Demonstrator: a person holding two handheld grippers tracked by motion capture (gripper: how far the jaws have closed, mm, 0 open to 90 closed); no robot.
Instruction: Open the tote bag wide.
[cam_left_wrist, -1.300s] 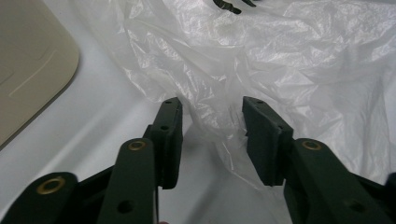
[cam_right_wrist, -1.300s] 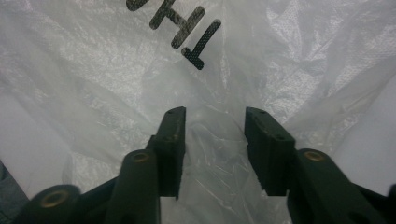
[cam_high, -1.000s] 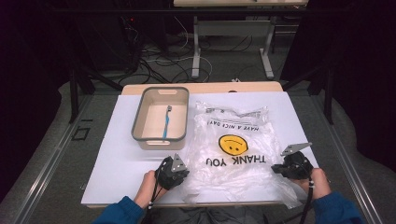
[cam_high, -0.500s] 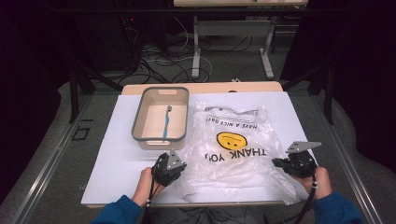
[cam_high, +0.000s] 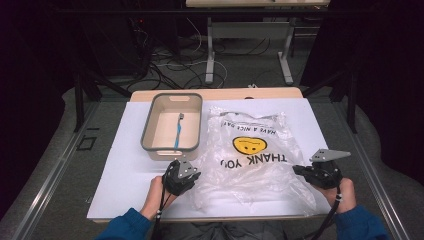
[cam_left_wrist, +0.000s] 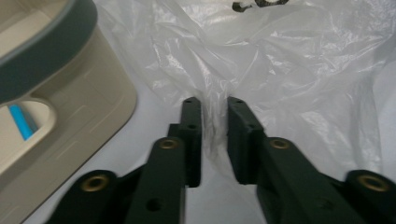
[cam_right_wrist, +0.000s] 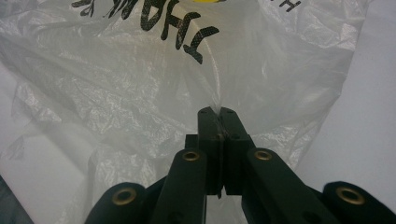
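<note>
- The plastic bag (cam_high: 250, 152) lies flat on the white desk (cam_high: 125, 170), right of centre in the high view, with its yellow smiley face and black "THANK YOU" lettering facing up and reading upside down.
- The left tongs (cam_high: 181, 176) sit at the bag's lower left edge, below the bin, held by the left hand (cam_high: 152, 196).
- In the left gripper view, the left tongs (cam_left_wrist: 214, 128) stand slightly apart; their jaws have just been opening. A fold of the bag (cam_left_wrist: 280, 65) sits in the gap, and the pads do not press on it.
- The right tongs (cam_high: 301, 170) sit at the bag's lower right edge, held by the right hand (cam_high: 342, 192).
- In the right gripper view, the right tongs (cam_right_wrist: 218, 119) are fully closed, pinching a thin edge of the bag (cam_right_wrist: 140, 79) between the pads.
- A beige bin (cam_high: 150, 145) with a grey rim stands at upper left of the bag, just beside it.
- A blue toothbrush (cam_high: 178, 131) lies inside the bin.
</note>
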